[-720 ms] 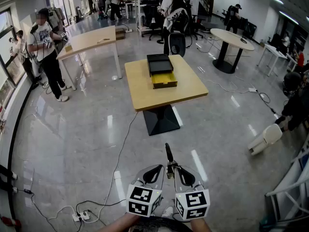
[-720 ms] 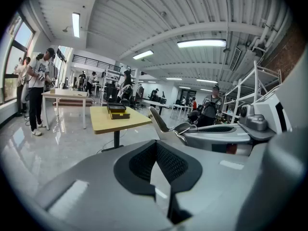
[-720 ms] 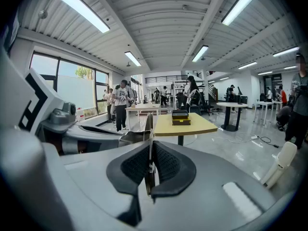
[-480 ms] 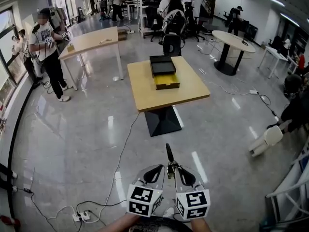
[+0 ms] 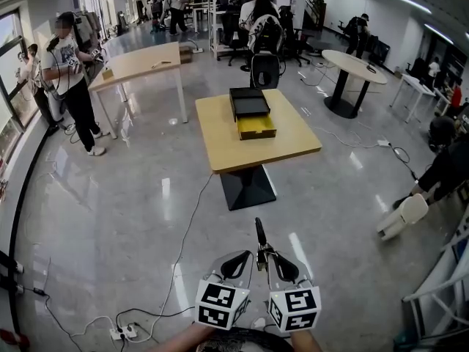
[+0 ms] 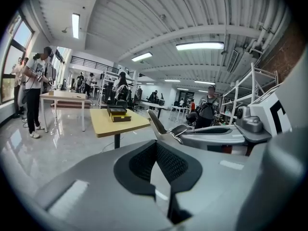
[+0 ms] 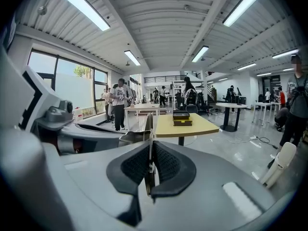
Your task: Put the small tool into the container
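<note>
Item: small tool (image 5: 259,233), slim and dark-handled, standing upright out of right gripper (image 5: 268,258). Clamped edge-on between closed pads in the right gripper view (image 7: 150,129), with most of its length projecting beyond the jaws.

Right gripper: closed on the small tool, held low and close to the body.

Left gripper (image 5: 236,264): jaws drawn together, nothing between them; carried just beside the right one.

Destination: container (image 5: 253,114), a black box with a yellow drawer pulled open toward the camera. Set near the far middle of a square wooden table (image 5: 220,145) on a black pedestal. Well apart from both grippers, across open glossy floor.

Surroundings: black cable (image 5: 187,233) trailing over the floor from the table base toward a power strip (image 5: 124,334) at lower left. Standing person (image 5: 69,72) at a second table, far left; others farther back.

Stage, as judged: carry not finished, tool nowhere near the container.

Hazards, as judged:
- Rotation or slip of the tool during the walk, given a narrow pinch low on a long, thin body.
- Snagging a foot on the floor cable along the approach.
- Tip striking the drawer's front wall on entry if brought in too low or tilted.
- Release over the tabletop instead of the drawer if let go early.
</note>
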Tool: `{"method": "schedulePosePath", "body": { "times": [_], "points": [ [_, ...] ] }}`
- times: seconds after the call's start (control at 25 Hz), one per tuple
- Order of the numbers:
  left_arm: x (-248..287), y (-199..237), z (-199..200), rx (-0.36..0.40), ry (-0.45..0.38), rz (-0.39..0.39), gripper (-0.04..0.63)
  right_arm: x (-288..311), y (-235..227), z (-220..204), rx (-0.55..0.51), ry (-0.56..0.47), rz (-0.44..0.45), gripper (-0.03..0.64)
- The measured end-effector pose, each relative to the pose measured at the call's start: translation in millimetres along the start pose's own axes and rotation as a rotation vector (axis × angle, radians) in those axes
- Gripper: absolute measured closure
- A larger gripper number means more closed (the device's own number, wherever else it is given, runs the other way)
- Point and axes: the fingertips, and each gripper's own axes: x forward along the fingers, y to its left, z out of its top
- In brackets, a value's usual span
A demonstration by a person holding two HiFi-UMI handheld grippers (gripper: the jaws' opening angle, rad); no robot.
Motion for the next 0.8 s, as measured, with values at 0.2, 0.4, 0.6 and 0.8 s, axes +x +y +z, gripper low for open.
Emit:
{"method": "schedulePosePath", "body": {
  "times": [0.2, 0.4, 0.6, 0.8],
  "points": [
    [31, 33, 39, -0.001, 0.000, -0.009, 0.578, 42, -11, 39, -0.004, -0.001, -0.009, 0.609],
    [108, 34, 67, 0.001, 0.016, -0.007, 0.578, 85, -79, 58, 0.006, -0.002, -0.007, 0.609],
    [270, 14, 105, -0.011, 0.024, 0.028, 0.578, 155, -230, 77, 0.003, 0.000, 0.024, 0.609],
    [408, -11, 156, -0.030, 0.030, 0.058, 0.578, 205, -370, 112, -0.008, 0.007, 0.047, 0.609]
  ]
}}
